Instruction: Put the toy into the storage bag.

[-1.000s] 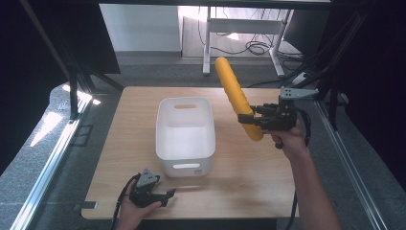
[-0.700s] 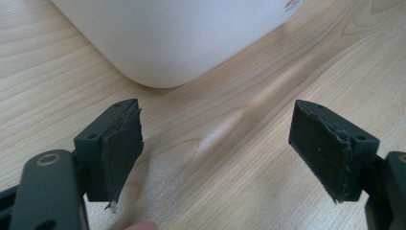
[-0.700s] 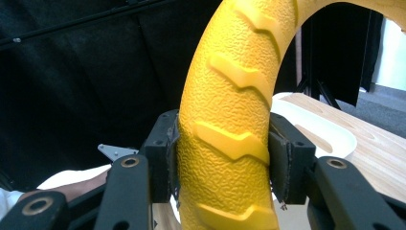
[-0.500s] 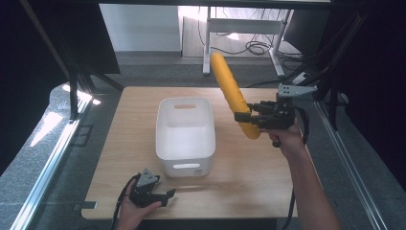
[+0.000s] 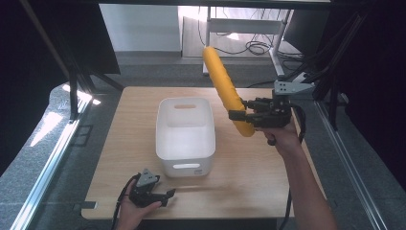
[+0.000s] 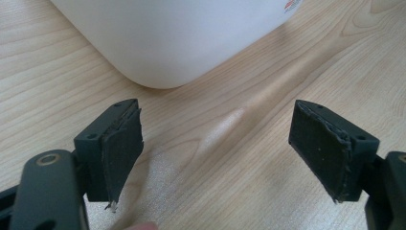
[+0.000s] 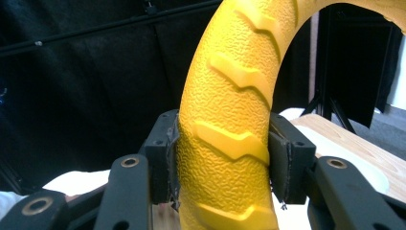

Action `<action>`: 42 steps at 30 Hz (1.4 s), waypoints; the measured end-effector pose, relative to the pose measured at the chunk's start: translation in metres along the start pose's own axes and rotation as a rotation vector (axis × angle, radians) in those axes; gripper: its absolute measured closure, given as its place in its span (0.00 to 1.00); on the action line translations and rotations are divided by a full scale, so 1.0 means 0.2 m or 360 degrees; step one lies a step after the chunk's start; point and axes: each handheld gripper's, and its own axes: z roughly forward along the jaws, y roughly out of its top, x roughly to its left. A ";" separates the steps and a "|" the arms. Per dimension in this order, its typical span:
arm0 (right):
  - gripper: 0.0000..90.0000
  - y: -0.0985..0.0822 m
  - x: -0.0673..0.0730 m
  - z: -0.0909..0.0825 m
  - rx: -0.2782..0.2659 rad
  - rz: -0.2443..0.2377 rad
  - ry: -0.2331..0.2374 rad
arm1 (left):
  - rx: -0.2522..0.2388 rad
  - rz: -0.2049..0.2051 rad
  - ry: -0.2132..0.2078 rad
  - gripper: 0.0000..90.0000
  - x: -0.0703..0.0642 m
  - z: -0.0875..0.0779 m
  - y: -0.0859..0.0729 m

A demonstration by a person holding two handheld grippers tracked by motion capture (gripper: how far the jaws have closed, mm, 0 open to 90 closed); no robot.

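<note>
A light wooden table (image 5: 143, 124) carries a white plastic bin (image 5: 184, 134) near its middle, an open rectangular tub with handle slots cut in its far and near walls.

The right gripper (image 5: 242, 115) is held above the table just right of the bin, its jaws pointing left. They pinch a long yellow baguette-shaped object (image 5: 225, 88) close to its lower end. The yellow object stands tilted, its lower tip just below the jaws and its upper end leaning away toward the far left, above the far right corner of the bin. In the right gripper view the same yellow object (image 7: 230, 134) sits squarely between the two black pads, both pressed against its pebbled, scored surface, and it rises and curves over to the right at the top of that view.

The left gripper (image 5: 165, 195) lies low at the near edge of the table, just on the near left of the bin, in the person's left hand (image 5: 131, 213). In the left gripper view its jaws are spread wide apart with bare wood between them, and the rounded near corner of the bin (image 6: 167, 38) sits just beyond them.
</note>
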 end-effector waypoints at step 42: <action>0.58 0.11 0.08 0.20 0.0013 -0.0068 0.0116 | 0.0007 0.0004 -0.0001 0.21 0.00 0.00 0.00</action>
